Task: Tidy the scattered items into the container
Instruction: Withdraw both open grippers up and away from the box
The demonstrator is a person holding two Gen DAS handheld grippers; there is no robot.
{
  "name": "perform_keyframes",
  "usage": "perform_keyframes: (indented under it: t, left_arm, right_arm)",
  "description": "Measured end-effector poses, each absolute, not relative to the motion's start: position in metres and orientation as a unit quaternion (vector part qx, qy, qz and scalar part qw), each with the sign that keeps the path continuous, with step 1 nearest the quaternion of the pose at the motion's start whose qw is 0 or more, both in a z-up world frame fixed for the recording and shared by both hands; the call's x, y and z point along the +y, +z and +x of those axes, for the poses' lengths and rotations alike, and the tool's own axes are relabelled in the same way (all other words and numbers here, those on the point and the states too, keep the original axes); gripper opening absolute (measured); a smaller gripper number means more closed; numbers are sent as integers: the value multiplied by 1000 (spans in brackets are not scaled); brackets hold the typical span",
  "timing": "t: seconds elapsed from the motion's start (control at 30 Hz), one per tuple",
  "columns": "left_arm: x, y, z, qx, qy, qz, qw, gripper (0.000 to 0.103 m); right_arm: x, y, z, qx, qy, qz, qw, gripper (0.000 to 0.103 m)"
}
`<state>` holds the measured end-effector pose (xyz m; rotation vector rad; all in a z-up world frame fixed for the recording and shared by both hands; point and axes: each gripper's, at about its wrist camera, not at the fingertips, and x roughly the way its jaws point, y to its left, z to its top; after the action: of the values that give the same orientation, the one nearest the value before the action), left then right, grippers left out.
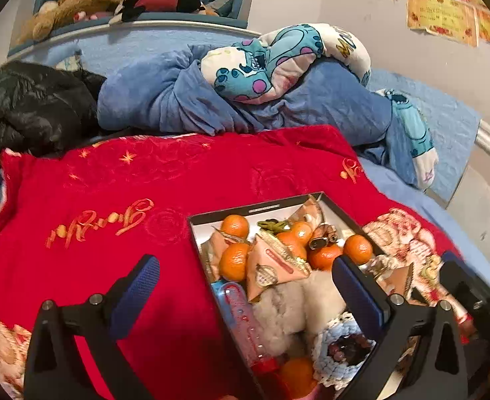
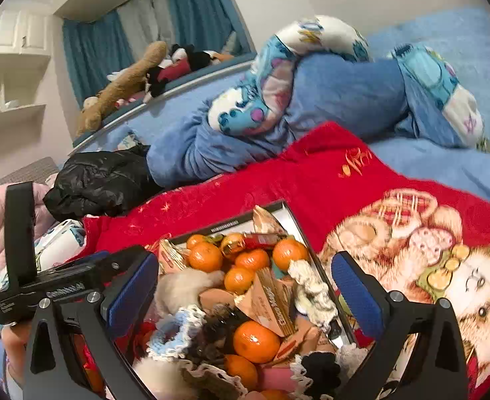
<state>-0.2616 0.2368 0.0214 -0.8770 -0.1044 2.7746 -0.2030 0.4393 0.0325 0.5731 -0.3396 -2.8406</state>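
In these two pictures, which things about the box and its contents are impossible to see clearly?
- Near end of the box: cut off by the bottom edge in both views.
- Its floor: hidden under oranges, packets and a fluffy toy.
- Print on the packet: too small and tilted.
- Dark item in the crochet piece: partly behind the left gripper's finger.

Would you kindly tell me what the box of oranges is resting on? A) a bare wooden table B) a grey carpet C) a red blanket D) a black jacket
C: the box of oranges sits on the red blanket spread over the bed.
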Motion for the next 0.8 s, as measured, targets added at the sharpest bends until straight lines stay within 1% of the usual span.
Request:
perform_keyframes:
  t: [0.07,0.13,0.23,0.33,0.47,0.6,0.7,0.8]
  left_arm:
    - [237,25,-256,-18,946,-306,106,103]
    - [232,35,-242,-19,950,-293,108,103]
    - [216,59,-214,-42,956,-263,124,103]
    - [201,89,-182,-37,962,-238,132,103]
    - [176,133,-136,-15,976,-197,96,103]
    - [142,171,-96,-18,984,-162,70,103]
    - [115,194,-71,-27,984,-163,66,103]
    - [93,208,-41,-23,987,-148,52,103]
  right_arm:
    - [435,40,-197,-101,-973,185,94,103]
    - [434,49,-189,-105,-974,183,84,103]
    - [429,66,-174,-115,-972,186,89,103]
    - [413,95,-148,-89,-976,180,85,103]
    - [390,134,-108,-88,-980,156,85,103]
    - [354,170,-71,-78,-982,137,106,103]
    - [324,184,-46,-64,-983,129,114,103]
    - [299,184,-25,-60,-984,127,114,103]
